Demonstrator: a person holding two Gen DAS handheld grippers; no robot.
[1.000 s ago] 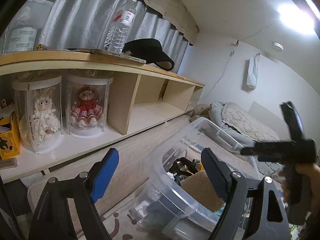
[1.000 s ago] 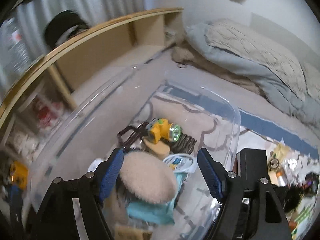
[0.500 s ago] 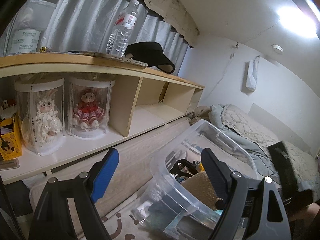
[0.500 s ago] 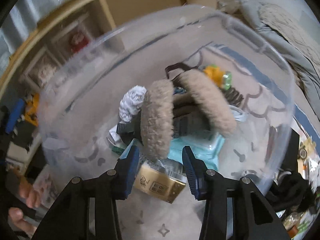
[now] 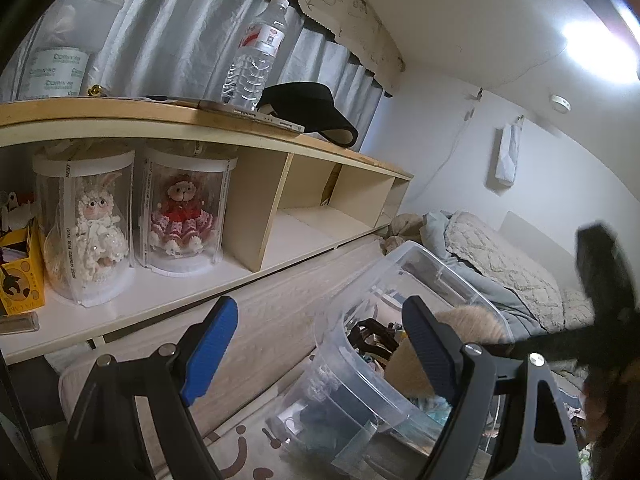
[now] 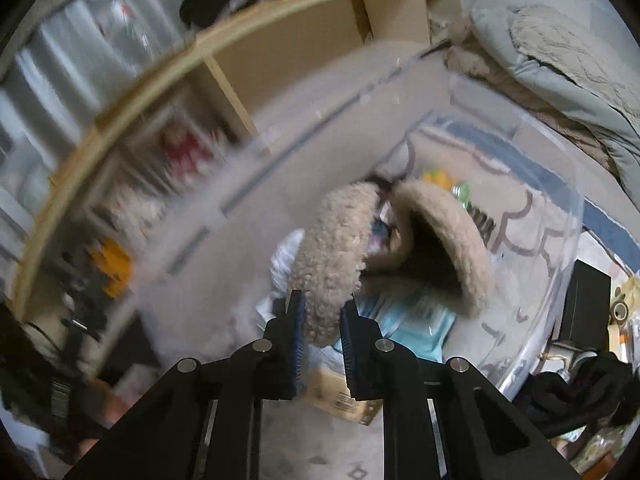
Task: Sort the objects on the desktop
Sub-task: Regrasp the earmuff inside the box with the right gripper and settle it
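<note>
A pair of beige fluffy earmuffs (image 6: 336, 248) hangs over a clear plastic bin (image 6: 560, 168). My right gripper (image 6: 323, 308) is shut on the lower edge of the left pad. The other pad (image 6: 444, 236) leans off to the right, above a yellow headlamp (image 6: 436, 178) and a light blue pack (image 6: 416, 320) in the bin. In the left wrist view my left gripper (image 5: 320, 320) stands open with nothing between its fingers, aimed at the bin (image 5: 360, 380), where the earmuffs (image 5: 476, 320) show above the rim. The right gripper's body is a dark blur at the right edge.
A long wooden shelf (image 5: 200, 120) carries a water bottle (image 5: 256, 56) and a black visor (image 5: 308, 104). Two dolls in clear cylinders (image 5: 96, 224) stand below it. Bedding (image 5: 500, 256) lies behind the bin. A cardboard box (image 6: 344, 396) and black clutter (image 6: 568, 396) sit near the bin.
My right gripper has closed on one earmuff pad, and the earmuffs now sit higher over the bin. The left gripper has stayed put and open.
</note>
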